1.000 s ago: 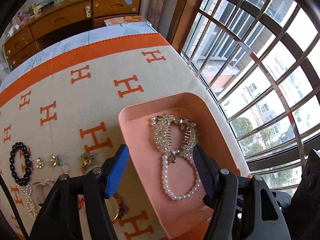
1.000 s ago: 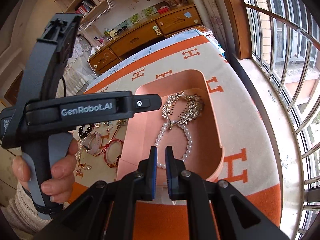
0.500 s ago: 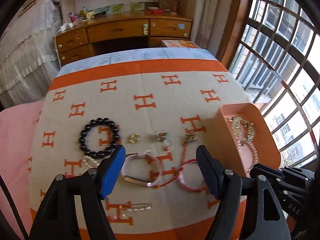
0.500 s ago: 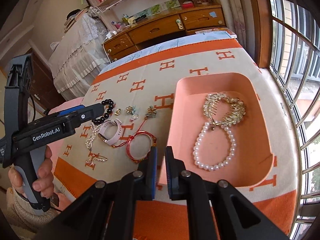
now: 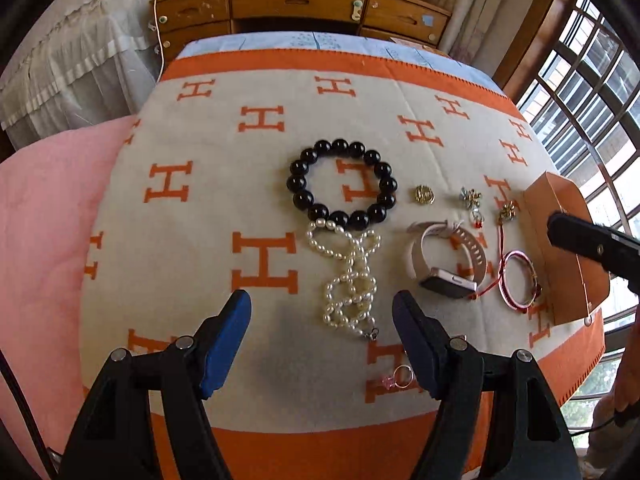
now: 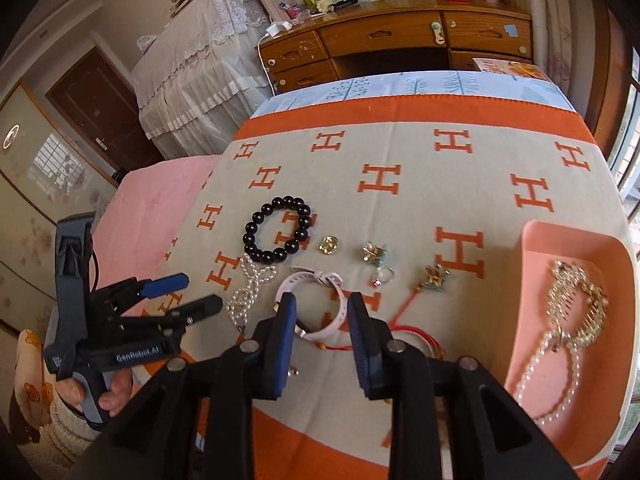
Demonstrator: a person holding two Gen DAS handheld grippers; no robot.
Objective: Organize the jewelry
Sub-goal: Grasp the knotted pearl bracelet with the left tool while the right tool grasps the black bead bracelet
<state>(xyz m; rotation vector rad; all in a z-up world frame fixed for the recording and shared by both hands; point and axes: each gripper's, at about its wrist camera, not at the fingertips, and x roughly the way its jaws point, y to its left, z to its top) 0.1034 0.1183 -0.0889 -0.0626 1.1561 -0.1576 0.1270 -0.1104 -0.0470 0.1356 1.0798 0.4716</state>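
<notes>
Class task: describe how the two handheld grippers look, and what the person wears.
Both the left gripper and the right gripper are black frames with blue finger pads and silver pivot pins. The left one has a grey handle, white "GenRobot.AI" lettering and a black cable. The sleeve is beige knit.

Glossy black bead bracelet (image 5: 342,184), woven blanket (image 5: 208,220)

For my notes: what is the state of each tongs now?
Left tongs: open, holding nothing, above the pearl strand.
Right tongs: opening, holding nothing.

A cream blanket (image 5: 224,216) with orange H letters covers the surface. Far behind stands a wooden dresser (image 6: 400,40); left, a pink cover (image 5: 44,208) and lace cloth (image 6: 200,60).
</notes>
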